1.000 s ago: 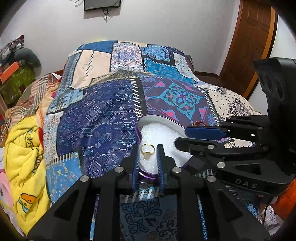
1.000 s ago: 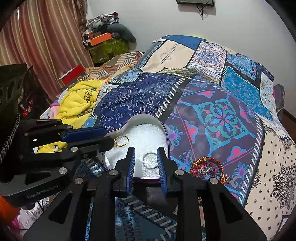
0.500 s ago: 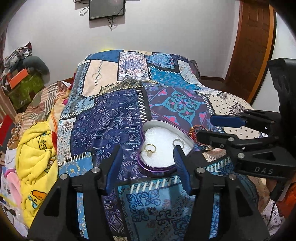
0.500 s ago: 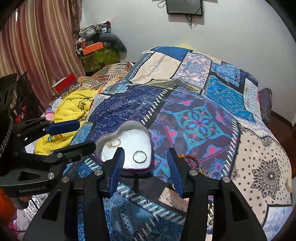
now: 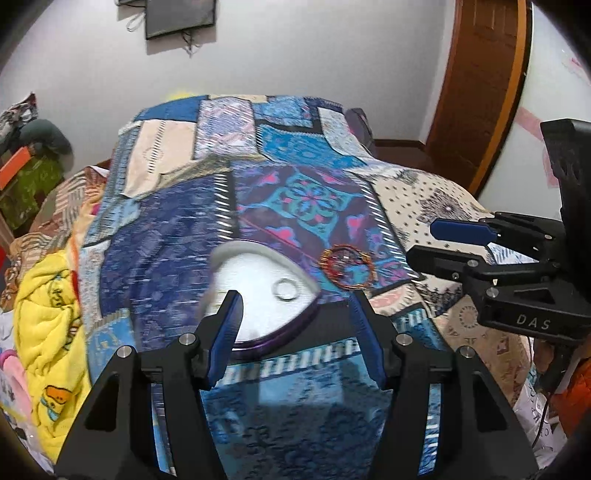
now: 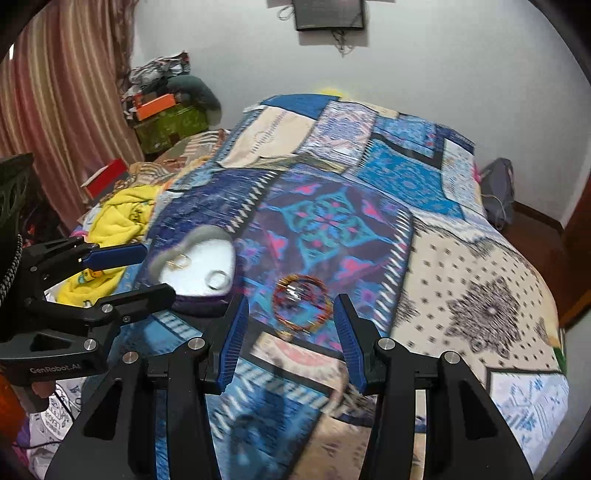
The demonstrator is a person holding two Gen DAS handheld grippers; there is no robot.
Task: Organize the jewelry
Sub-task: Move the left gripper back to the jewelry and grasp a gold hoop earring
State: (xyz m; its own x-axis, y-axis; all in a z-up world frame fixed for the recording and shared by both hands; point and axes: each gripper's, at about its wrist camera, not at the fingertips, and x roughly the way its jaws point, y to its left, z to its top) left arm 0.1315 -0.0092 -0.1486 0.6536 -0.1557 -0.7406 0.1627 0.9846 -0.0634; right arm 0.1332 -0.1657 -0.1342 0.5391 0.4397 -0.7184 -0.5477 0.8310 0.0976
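My left fingers (image 5: 293,325) are standing spread with nothing between them, having just been opening above the heart-shaped tin (image 5: 266,291) on the bed (image 6: 480,295). My right fingers (image 6: 290,332) are likewise spread and empty, framing the bracelets (image 6: 301,299). Two rings, silver (image 6: 217,277) and gold (image 6: 179,261), are lying in the tin.

Patchwork bedspread (image 6: 332,221) across the bed. Left of it, crumpled yellow blanket (image 6: 118,218); beyond, orange box (image 6: 153,107) on green bag (image 6: 170,125). Above, wall screen (image 6: 328,14). Right, wooden door (image 5: 476,85).
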